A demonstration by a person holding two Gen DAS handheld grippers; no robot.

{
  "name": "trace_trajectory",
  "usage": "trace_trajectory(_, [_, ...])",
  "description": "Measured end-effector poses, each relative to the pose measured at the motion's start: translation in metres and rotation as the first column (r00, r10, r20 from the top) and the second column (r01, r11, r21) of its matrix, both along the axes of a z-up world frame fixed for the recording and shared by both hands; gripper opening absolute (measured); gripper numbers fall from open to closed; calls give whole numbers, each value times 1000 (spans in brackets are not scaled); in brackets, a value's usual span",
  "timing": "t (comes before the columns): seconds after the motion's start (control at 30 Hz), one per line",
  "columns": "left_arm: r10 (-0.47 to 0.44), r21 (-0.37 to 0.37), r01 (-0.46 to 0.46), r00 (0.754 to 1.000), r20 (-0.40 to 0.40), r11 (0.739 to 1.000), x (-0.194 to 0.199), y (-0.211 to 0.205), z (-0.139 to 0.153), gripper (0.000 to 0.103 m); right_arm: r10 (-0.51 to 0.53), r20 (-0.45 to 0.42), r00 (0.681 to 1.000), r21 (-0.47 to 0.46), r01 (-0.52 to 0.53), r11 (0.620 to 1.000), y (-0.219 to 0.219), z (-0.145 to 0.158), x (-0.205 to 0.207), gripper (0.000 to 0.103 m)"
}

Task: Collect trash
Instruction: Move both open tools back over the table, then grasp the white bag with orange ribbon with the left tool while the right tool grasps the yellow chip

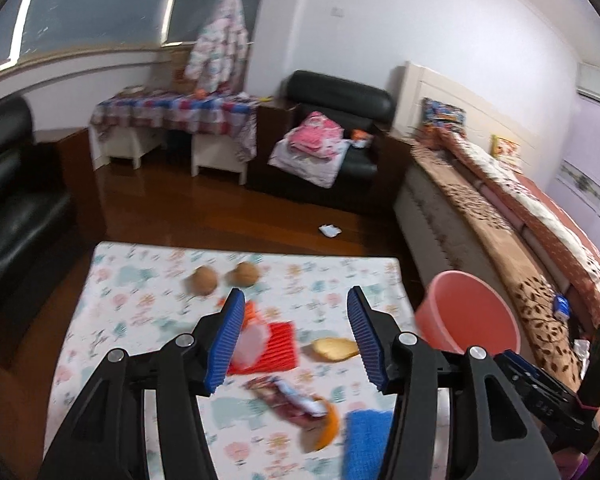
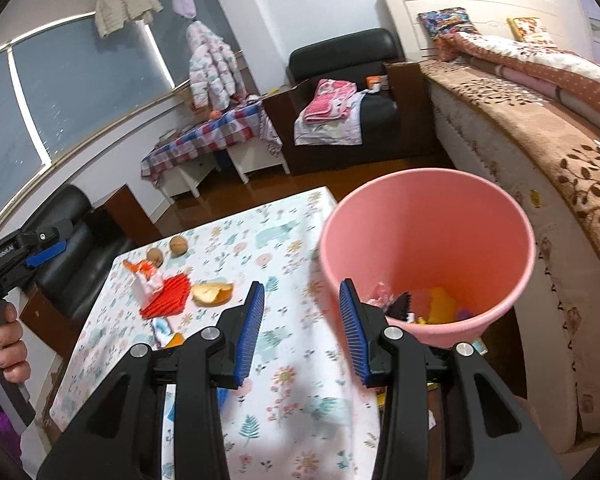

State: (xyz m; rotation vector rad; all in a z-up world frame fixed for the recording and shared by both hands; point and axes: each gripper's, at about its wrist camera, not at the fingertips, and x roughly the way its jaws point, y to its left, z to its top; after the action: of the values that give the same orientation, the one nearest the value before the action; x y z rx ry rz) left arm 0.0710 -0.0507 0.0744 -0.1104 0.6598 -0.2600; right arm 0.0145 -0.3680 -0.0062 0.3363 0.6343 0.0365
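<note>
**A:** ok so what's the left hand (image 2: 2, 344) doing? I can only spot it at the far left edge of the right wrist view.

**B:** yeah, fingers wrapped round the black handle, and the gripper body sticks out above it toward the upper right. From its own camera the left gripper (image 1: 296, 300) tilts down over the table (image 1: 140, 304) – jaws wide apart, nothing between the blue pads.

**A:** and the trash relative to those jaws?

**B:** going left to right in the left wrist view: two brown round things (image 1: 224, 276) sit just past the left fingertip, the red ridged piece (image 1: 278, 344) with a clear wrapper (image 1: 252, 340) on it lies right beside the left pad, a yellowish peel (image 1: 334, 348) sits in the gap closer to the right pad, and a crumpled printed wrapper (image 1: 284, 396) with an orange peel (image 1: 328, 424) is low in the gap, near the bottom of the frame. All blurry, so don't ask me for more detail.

**A:** right gripper?

**B:** right gripper (image 2: 302, 292) also points down at the table – jaws partly open. The rim of the pink bucket (image 2: 428, 216) is right at its right pad; can't tell if it's actually touching. Bucket fills the centre-right of that frame, with bits of trash already in the bottom.

**A:** anything off the table?

**B:** one white scrap (image 1: 330, 231) on the wood floor, mid-frame in the left wrist view.
</note>
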Motion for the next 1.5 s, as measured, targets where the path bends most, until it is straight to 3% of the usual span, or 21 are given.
trace_trajectory(0.27, [69,-10,-71,993,-93,997,6,30,-33,53,64,-41,997,-17,-65,998,22,-11,7,40])
trace_trajectory(0.6, [37,36,-32,985,-166,999,35,-4,-75,53,120,-73,990,-1,-120,993,33,-23,15,40])
trace_trajectory(0.83, [91,73,-78,975,-204,994,65,-8,-103,53,187,-78,979,50,-184,982,40,-27,30,40])
trace_trajectory(1.13, [107,18,-105,965,-239,994,87,7,-119,52,274,-119,954,80,-266,961,61,-39,75,48])
trace_trajectory(1.27, [81,17,-79,969,-235,997,89,8,-121,31,299,-140,944,71,-291,954,73,-46,97,48])
trace_trajectory(1.5, [59,-11,-63,975,-215,998,82,17,-117,30,305,-180,935,41,-303,952,83,-58,123,48])
